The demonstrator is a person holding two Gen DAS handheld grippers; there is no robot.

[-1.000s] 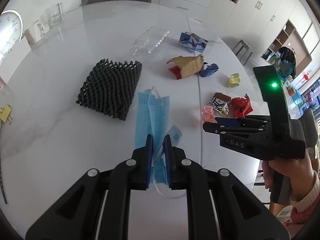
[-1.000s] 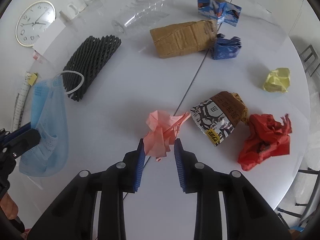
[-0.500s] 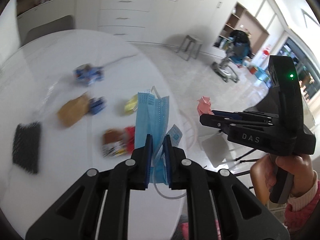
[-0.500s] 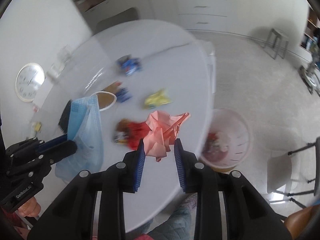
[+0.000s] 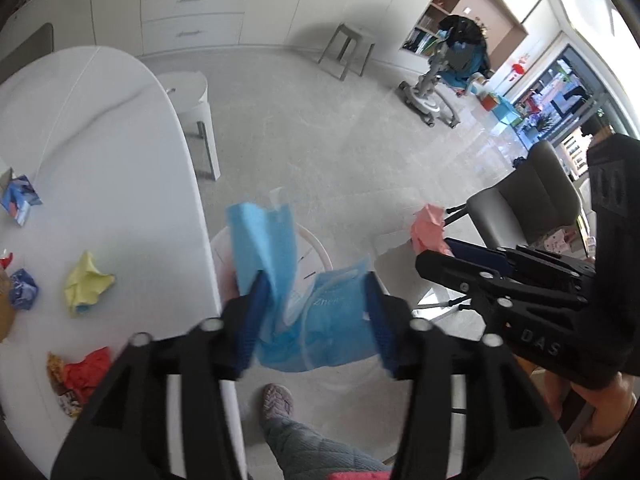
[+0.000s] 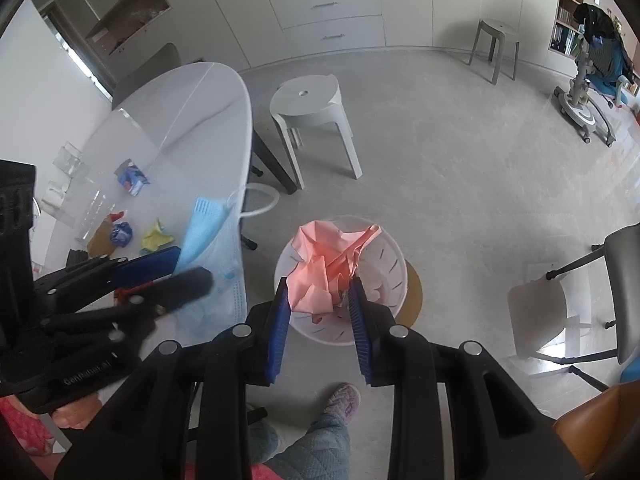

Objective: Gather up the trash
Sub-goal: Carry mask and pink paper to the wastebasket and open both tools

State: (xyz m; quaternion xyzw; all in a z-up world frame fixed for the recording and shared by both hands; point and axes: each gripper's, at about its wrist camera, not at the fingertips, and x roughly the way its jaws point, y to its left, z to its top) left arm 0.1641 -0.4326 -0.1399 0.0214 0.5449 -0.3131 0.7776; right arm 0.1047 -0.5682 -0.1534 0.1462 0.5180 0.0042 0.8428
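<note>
My left gripper [image 5: 316, 308] is open, its jaws wide apart. The blue face mask [image 5: 280, 264] hangs loose between them, above the white trash bin [image 5: 316, 246] beside the table edge. My right gripper [image 6: 320, 300] is shut on the crumpled pink paper [image 6: 324, 264] and holds it above the white slotted trash bin [image 6: 384, 276] on the floor. The mask also shows in the right wrist view [image 6: 204, 232], with the left gripper [image 6: 160, 276] at the left. The right gripper shows in the left wrist view [image 5: 448, 256] with the pink paper [image 5: 430, 228].
The white table [image 5: 120, 160] still bears a yellow paper ball [image 5: 86, 282], a red wad [image 5: 86, 372], a blue wrapper [image 5: 24, 290] and a blue carton [image 5: 18, 200]. A white stool [image 6: 312, 108] and grey chairs [image 6: 568, 308] stand around the bin. A foot [image 6: 340, 400] is below.
Both grippers swung off the table to above the trash bin. My left gripper has opened and the mask is slipping free. The right still holds the pink paper.
</note>
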